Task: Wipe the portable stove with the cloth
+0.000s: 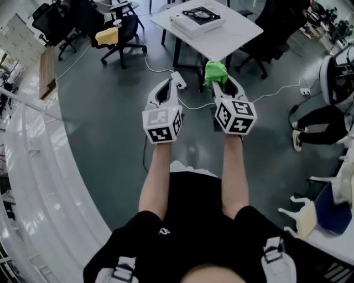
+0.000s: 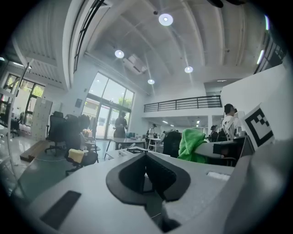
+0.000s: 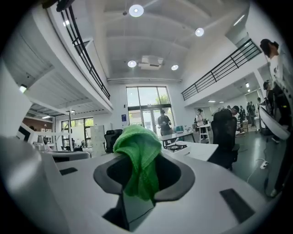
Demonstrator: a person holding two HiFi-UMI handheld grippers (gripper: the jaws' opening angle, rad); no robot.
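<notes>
Between right gripper [image 1: 220,87] fingers [image 3: 181,180], one green cloth [image 3: 137,155]; ahead, one portable stove [image 1: 200,15].

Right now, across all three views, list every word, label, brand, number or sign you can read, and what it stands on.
None can be read.
Left gripper and right gripper: square black-and-white markers on their cubes, no letters.
Blue sign beside the glass doors: too small.
White mark on the person's black shirt: too small.
Green cloth in the right gripper: no label shows.
</notes>
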